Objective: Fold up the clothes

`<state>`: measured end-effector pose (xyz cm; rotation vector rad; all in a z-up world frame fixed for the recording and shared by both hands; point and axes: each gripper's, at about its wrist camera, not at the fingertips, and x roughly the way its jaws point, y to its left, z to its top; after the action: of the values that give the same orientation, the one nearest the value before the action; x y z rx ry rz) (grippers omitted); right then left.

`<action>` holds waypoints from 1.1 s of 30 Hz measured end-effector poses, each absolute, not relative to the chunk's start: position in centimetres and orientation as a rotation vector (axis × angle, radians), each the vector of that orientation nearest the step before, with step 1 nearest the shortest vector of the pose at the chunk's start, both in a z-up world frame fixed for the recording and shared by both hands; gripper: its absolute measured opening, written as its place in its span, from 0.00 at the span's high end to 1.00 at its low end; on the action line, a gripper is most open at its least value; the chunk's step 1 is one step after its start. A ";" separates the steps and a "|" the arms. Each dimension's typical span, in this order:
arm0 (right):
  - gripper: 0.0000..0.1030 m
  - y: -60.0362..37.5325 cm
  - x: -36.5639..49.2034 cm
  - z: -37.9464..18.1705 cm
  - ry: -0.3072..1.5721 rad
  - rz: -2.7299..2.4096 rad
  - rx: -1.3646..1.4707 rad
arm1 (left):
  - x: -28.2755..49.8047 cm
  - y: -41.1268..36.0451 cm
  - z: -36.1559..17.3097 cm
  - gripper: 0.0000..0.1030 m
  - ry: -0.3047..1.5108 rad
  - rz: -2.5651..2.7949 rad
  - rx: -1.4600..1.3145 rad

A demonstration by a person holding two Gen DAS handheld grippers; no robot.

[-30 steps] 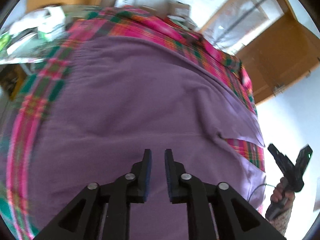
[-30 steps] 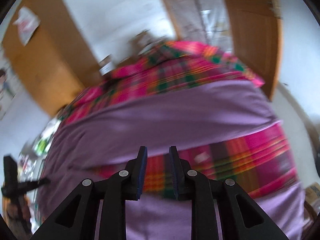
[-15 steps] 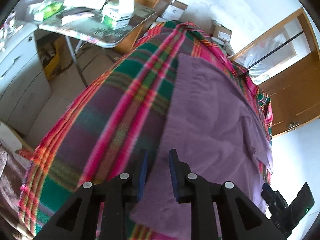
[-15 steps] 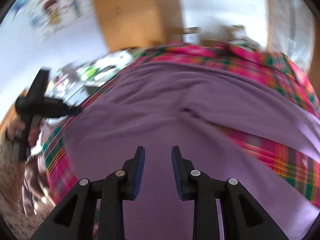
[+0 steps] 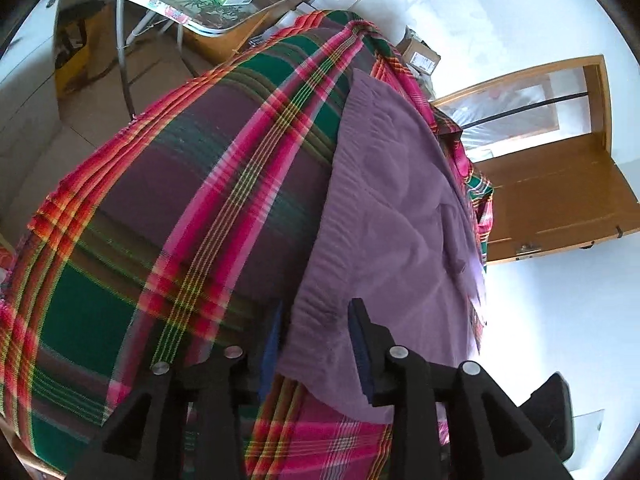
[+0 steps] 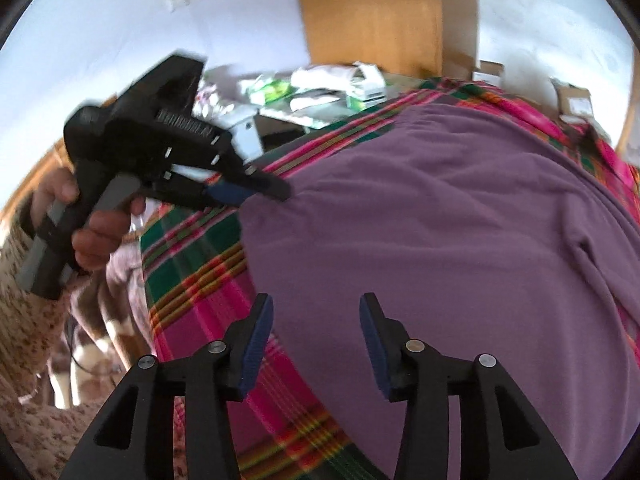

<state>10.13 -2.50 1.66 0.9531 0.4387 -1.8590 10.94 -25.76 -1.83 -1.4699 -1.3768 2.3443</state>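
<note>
Right now my left gripper [image 5: 316,340] straddles, jaws parted, the near corner of the purple garment [image 6: 440,240] lying flat on the plaid blanket [image 5: 180,220], my right gripper [image 6: 316,336] equally spread above its edge, so I risk pinching blanket along with cloth.

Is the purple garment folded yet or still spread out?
Mostly spread out. The purple garment lies flat across the plaid blanket, with one flap turned over near its far side.

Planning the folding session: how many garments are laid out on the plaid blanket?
1: a purple garment spread on the plaid blanket, its corner between the left gripper's open fingers. Others could be out of view.
</note>
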 end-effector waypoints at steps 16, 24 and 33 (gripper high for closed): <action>0.55 -5.6 10.6 -0.8 0.539 -2.027 0.951 | 11.5 -27.6 -1.5 0.95 -1.509 2.283 -1.258; 0.95 -6.6 10.5 0.1 0.540 -2.077 0.939 | 11.8 -28.5 -1.9 0.96 -1.519 2.267 -1.236; 0.95 -8.1 11.8 2.6 0.472 -2.014 0.890 | 12.8 -30.3 -1.6 0.96 -1.523 2.335 -1.255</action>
<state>11.84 -8.15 2.59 0.8904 0.4720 -2.0143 12.84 -30.26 -1.59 -1.2555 -1.5233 2.3354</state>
